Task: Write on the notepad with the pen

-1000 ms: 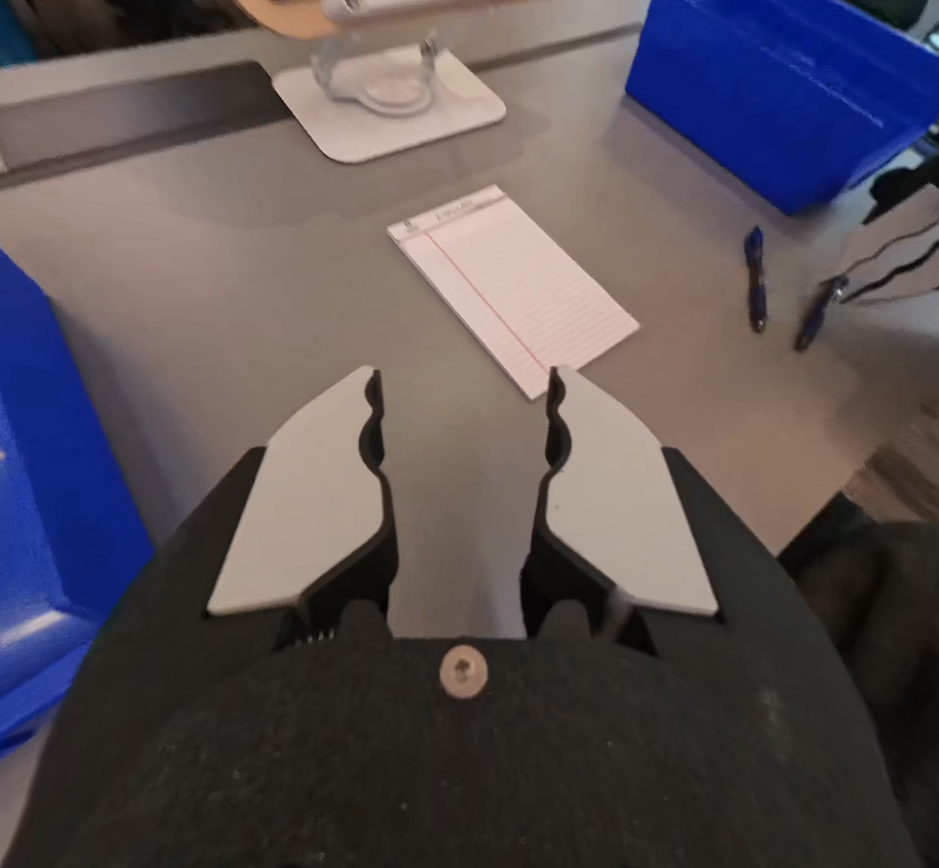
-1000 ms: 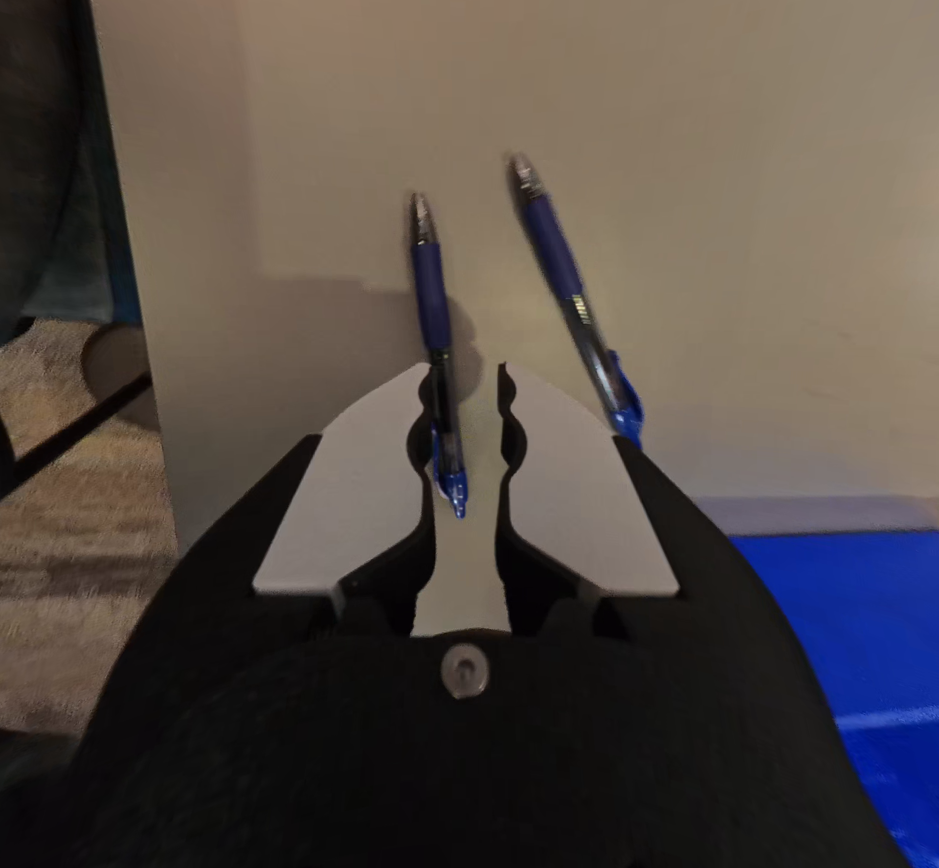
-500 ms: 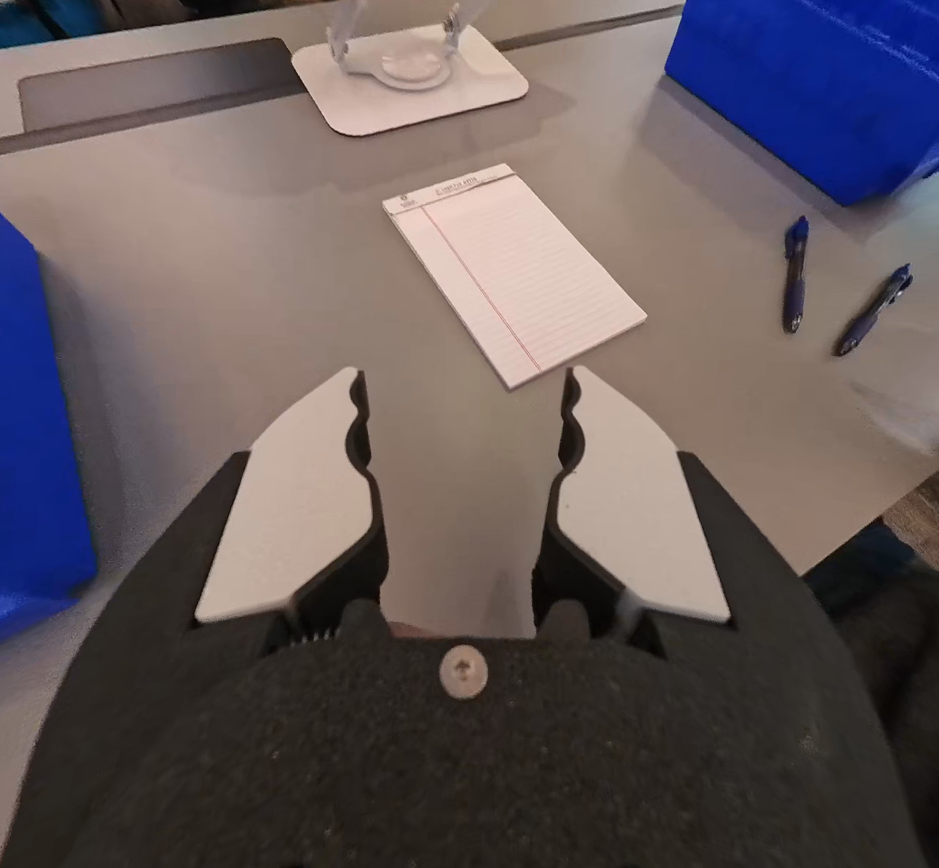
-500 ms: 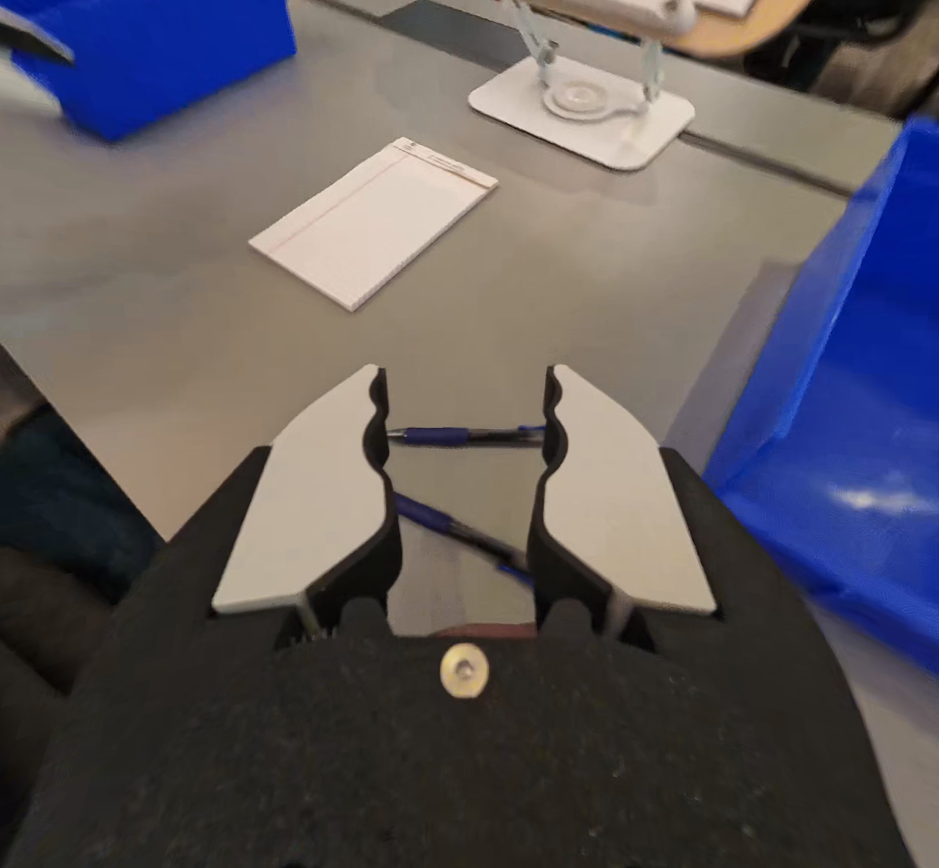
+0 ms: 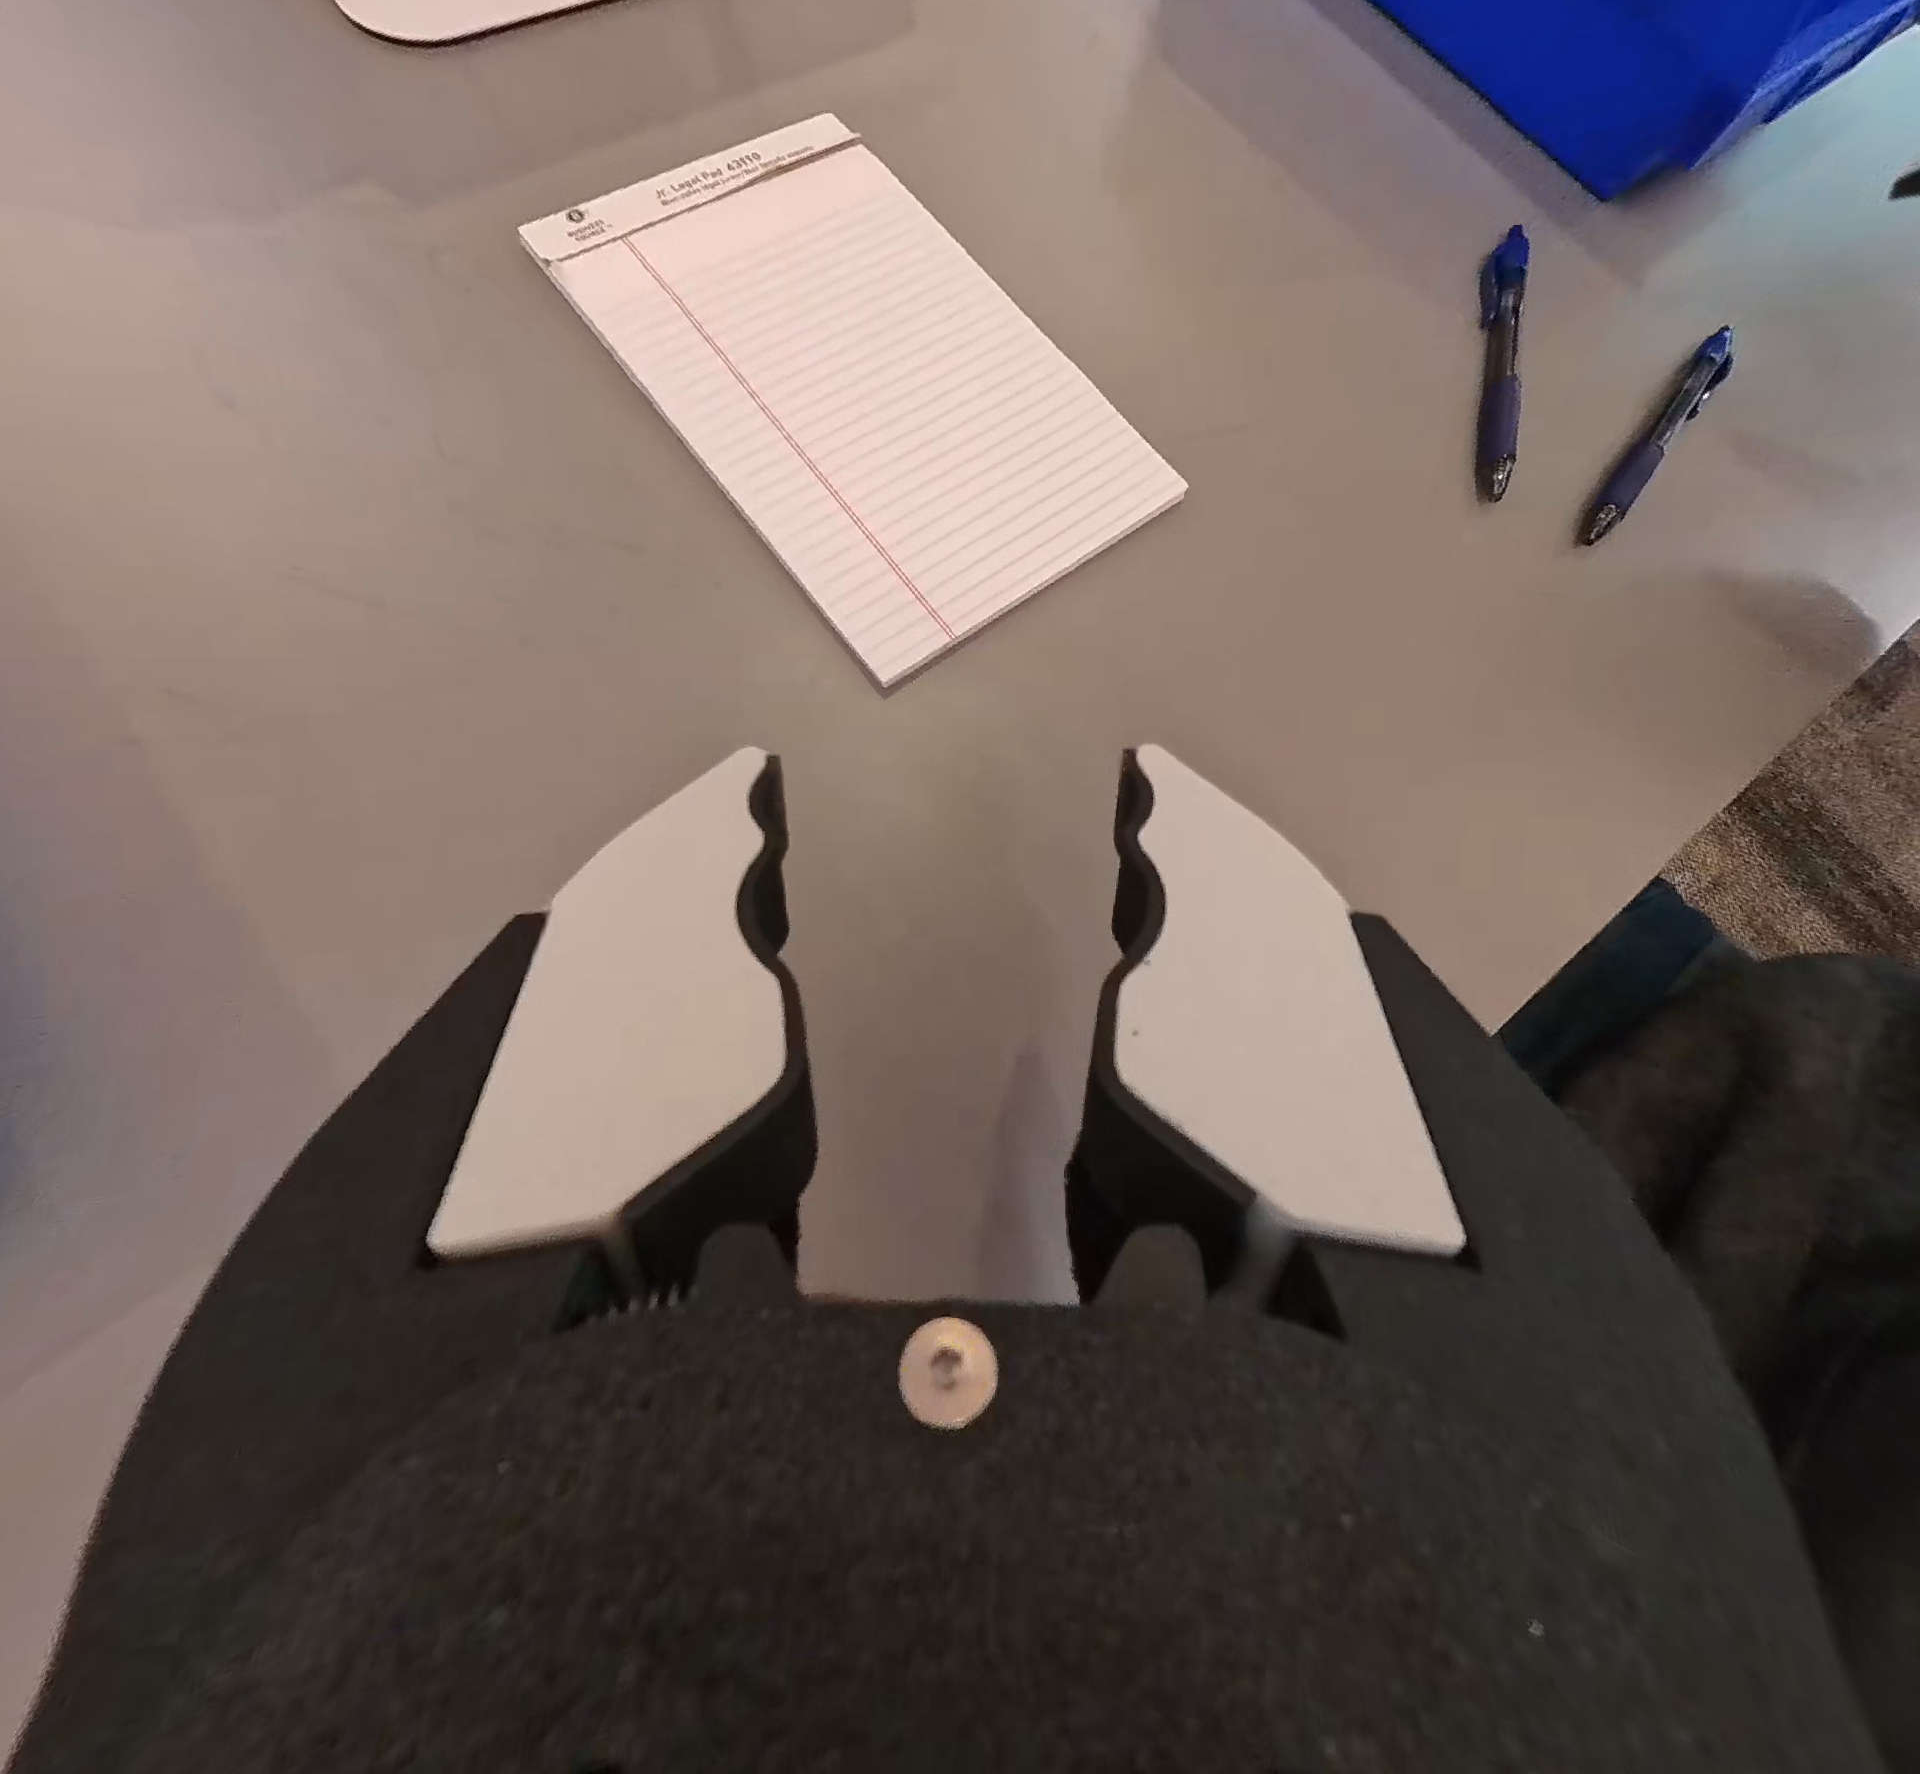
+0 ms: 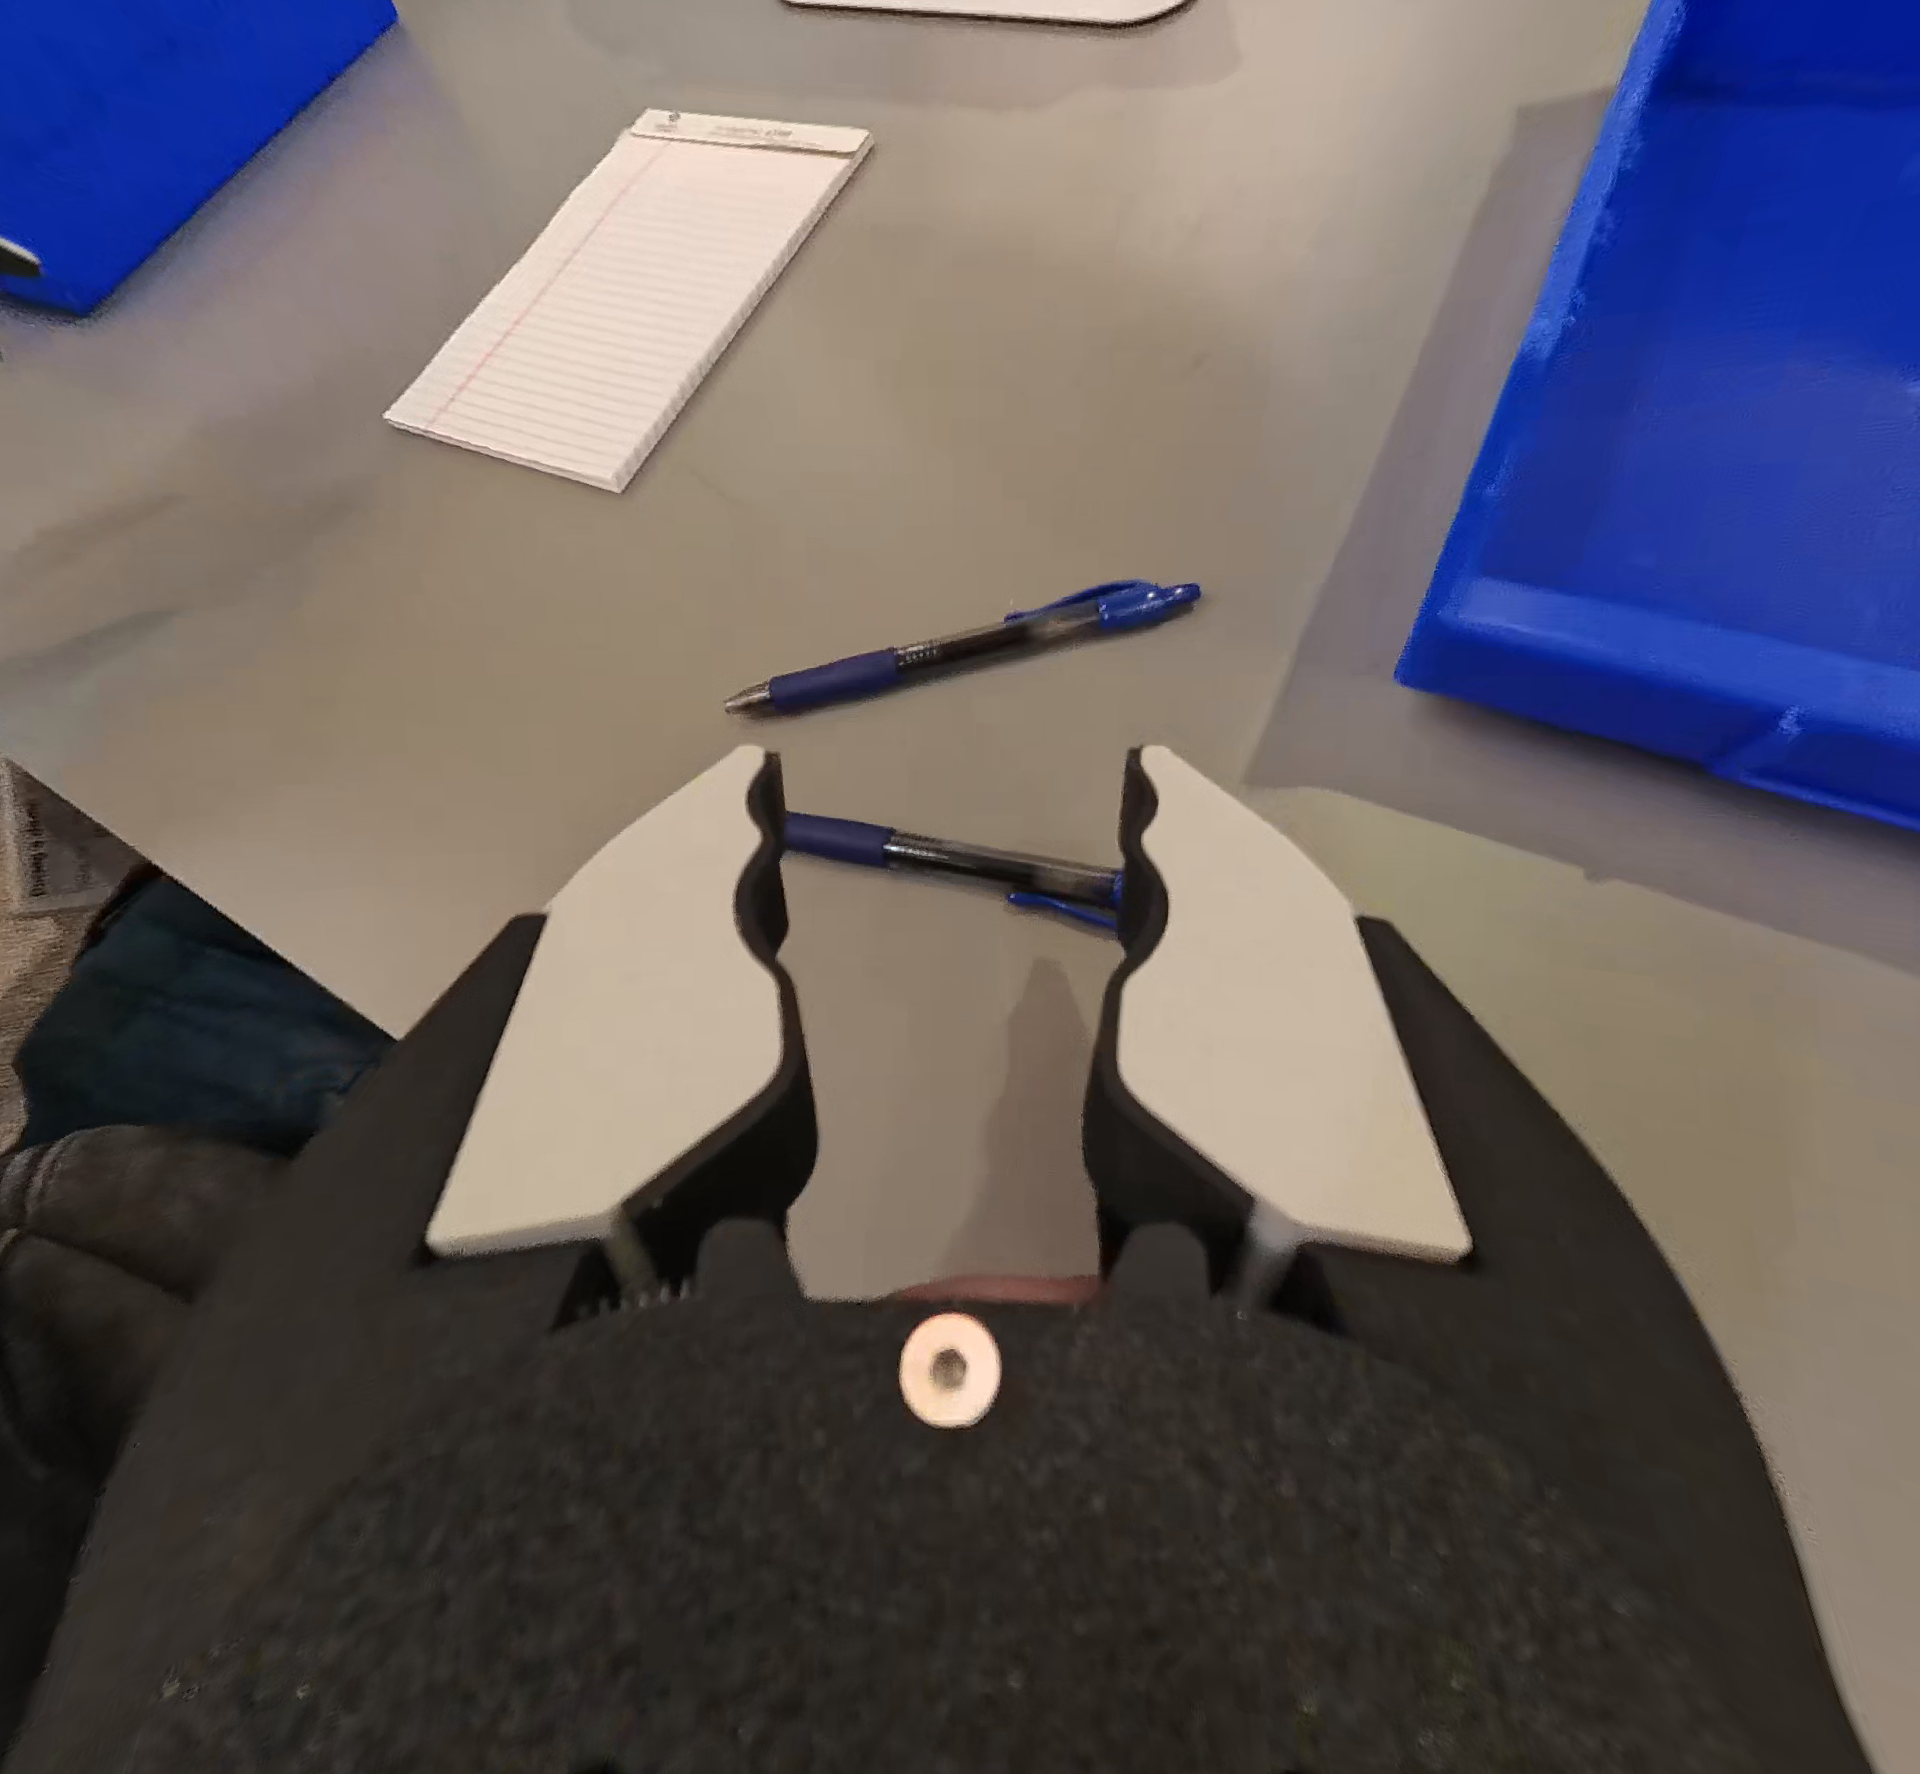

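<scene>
Your grey table (image 5: 312, 477) carries a blue bin (image 6: 1714, 374) at its right, and the notepad (image 5: 852, 394) lies flat mid-table. Your left gripper (image 5: 951, 779) hovers wide and empty just short of the pad. Your right gripper (image 6: 951, 779), equally wide, holds nothing above the near pen (image 6: 935, 857); the far pen (image 6: 966, 649) lies just beyond it.

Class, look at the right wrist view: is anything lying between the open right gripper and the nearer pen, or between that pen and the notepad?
Nothing blocks the right gripper from the nearer pen. The second pen lies between it and the notepad.
</scene>
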`<action>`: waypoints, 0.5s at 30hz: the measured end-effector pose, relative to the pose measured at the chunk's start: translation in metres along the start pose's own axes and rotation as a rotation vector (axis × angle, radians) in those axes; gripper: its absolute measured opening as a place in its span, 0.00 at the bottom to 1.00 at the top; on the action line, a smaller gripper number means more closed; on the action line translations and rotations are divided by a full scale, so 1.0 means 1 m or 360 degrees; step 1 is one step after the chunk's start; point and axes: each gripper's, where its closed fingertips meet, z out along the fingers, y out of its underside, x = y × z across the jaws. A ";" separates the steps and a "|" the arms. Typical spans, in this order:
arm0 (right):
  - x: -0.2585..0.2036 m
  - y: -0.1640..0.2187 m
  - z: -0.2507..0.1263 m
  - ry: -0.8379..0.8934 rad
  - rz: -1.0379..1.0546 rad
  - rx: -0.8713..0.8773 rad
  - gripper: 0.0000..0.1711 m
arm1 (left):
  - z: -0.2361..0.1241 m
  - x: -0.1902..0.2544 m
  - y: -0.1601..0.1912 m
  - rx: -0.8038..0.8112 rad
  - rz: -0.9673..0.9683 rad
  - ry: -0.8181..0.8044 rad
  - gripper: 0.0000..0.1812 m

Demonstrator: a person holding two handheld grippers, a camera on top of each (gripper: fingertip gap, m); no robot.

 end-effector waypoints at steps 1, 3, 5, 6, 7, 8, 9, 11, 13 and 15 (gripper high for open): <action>0.001 0.002 0.001 -0.0010 0.0021 -0.0008 0.36 | 0.001 0.001 0.002 -0.0016 0.0010 0.0007 0.33; 0.004 0.006 0.002 -0.0003 0.0025 -0.0037 0.35 | 0.001 0.000 0.004 -0.0037 0.0025 -0.0003 0.33; 0.009 0.008 0.001 0.0029 0.0006 -0.0059 0.34 | 0.001 0.001 0.005 -0.0055 0.0038 0.0003 0.33; 0.012 0.009 0.000 0.0038 0.0002 -0.0073 0.34 | 0.001 0.001 0.006 -0.0067 0.0044 0.0006 0.33; 0.014 0.008 -0.001 0.0038 -0.0005 -0.0078 0.34 | 0.002 0.002 0.007 -0.0077 0.0052 0.0006 0.33; 0.015 0.006 -0.002 0.0031 -0.0019 -0.0071 0.33 | 0.002 0.002 0.008 -0.0084 0.0062 0.0004 0.33; 0.016 0.005 -0.004 0.0015 -0.0047 -0.0069 0.33 | 0.002 0.002 0.010 -0.0091 0.0072 0.0001 0.33; 0.016 0.005 -0.009 -0.0034 -0.0186 -0.0099 0.30 | 0.004 0.001 0.014 -0.0116 0.0090 -0.0002 0.33; 0.022 0.011 -0.012 -0.0061 -0.0401 -0.0153 0.29 | 0.004 0.000 0.016 -0.0131 0.0101 0.0005 0.33; 0.031 0.023 -0.012 -0.0111 -0.0580 -0.0237 0.31 | 0.004 0.001 0.015 -0.0128 0.0106 0.0019 0.32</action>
